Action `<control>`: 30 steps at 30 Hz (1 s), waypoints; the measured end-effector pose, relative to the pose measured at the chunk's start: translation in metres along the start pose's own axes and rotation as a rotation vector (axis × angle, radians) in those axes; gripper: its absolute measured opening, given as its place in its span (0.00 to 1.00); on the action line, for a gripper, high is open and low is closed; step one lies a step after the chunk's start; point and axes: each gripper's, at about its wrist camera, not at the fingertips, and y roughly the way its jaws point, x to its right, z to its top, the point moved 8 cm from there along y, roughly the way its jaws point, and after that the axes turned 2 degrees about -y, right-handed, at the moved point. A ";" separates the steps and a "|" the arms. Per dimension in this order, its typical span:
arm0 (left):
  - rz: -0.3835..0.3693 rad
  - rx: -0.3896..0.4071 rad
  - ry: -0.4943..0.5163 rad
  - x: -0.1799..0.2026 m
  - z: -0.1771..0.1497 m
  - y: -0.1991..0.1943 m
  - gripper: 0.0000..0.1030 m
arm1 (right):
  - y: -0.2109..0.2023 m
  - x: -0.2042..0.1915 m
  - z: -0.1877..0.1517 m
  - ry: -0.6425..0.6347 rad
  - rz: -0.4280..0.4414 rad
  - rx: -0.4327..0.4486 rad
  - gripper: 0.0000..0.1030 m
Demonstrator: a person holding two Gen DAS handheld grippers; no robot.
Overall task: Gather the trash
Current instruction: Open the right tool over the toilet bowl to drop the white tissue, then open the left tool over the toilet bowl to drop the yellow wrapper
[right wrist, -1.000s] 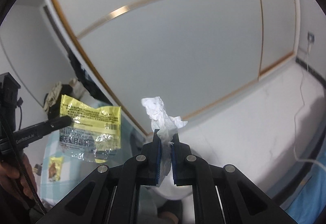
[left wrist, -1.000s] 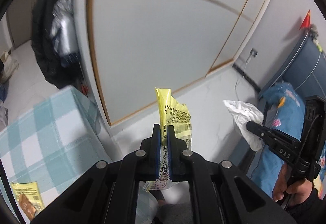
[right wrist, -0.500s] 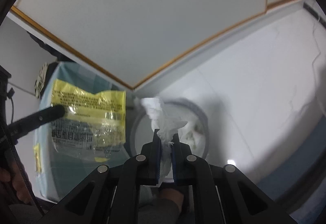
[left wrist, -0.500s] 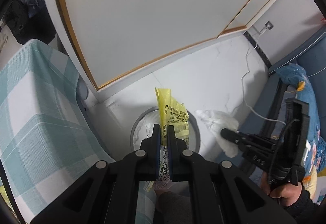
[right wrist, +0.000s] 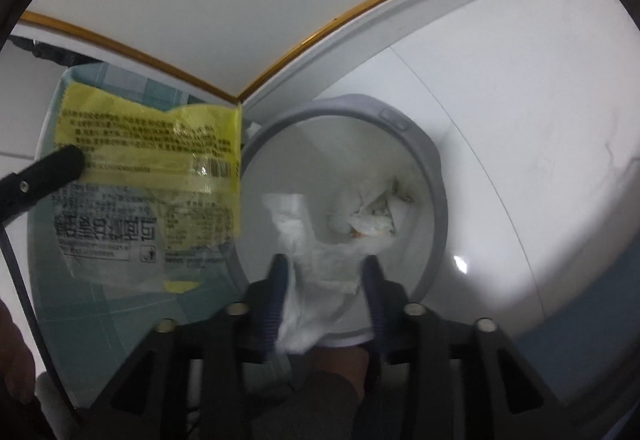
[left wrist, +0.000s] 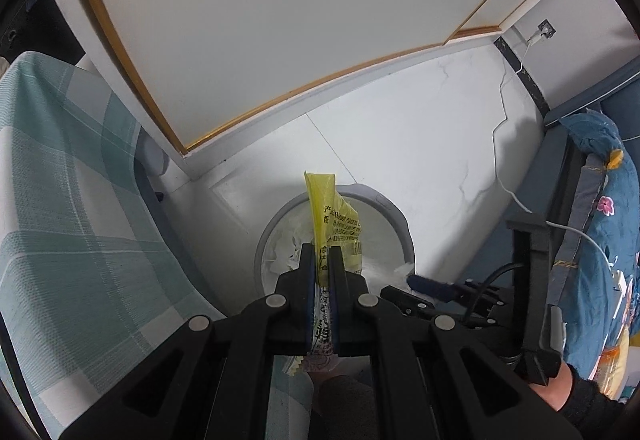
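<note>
1. A crumpled white tissue (right wrist: 310, 260) hangs between the two fingers of the right gripper (right wrist: 326, 272), directly over the open mouth of a round grey trash bin (right wrist: 434, 176). The jaws are opening and the pads no longer press on the tissue, though it still touches the left one and has not dropped clear.
2. A moment earlier this same tissue was pinched tight while the bin was still farther below; the release has now begun right above it, so this piece looks about to fall in.
3. The bin (left wrist: 394, 214) stands on a white tiled floor (left wrist: 420, 144) and already holds other crumpled paper.
4. A yellow and clear snack wrapper (left wrist: 338, 224) is clamped in the left gripper (left wrist: 321, 264), whose jaws are narrow and shut on it. It hovers at the bin's left rim, lower and closer than a second ago, not yet released.
5. To the left is a surface draped in a teal checked cloth (left wrist: 72, 208); behind, a white wardrobe door with wood trim (left wrist: 280, 20); to the right, a bed with blue floral bedding (left wrist: 608, 200)
</note>
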 end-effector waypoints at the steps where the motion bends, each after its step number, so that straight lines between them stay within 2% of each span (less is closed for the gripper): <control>1: 0.004 -0.003 0.004 0.001 0.000 0.002 0.02 | -0.003 0.000 0.002 0.002 0.002 0.007 0.54; 5: -0.004 -0.026 0.002 0.003 -0.001 0.012 0.02 | -0.020 0.007 0.005 0.012 0.004 0.049 0.54; 13: -0.002 -0.076 0.017 0.013 -0.006 0.030 0.02 | -0.063 0.037 0.005 0.081 -0.006 0.135 0.64; 17: -0.007 -0.102 0.028 0.018 -0.008 0.037 0.02 | -0.079 0.039 0.006 0.101 -0.010 0.167 0.69; 19: -0.029 -0.112 0.034 0.023 -0.009 0.039 0.02 | -0.085 0.044 0.011 0.099 -0.007 0.176 0.72; 25: -0.018 -0.160 0.038 0.027 -0.016 0.048 0.10 | -0.090 0.039 0.013 0.091 -0.007 0.209 0.73; 30: -0.024 -0.140 0.030 0.028 -0.017 0.043 0.35 | -0.092 0.036 0.008 0.100 0.006 0.205 0.75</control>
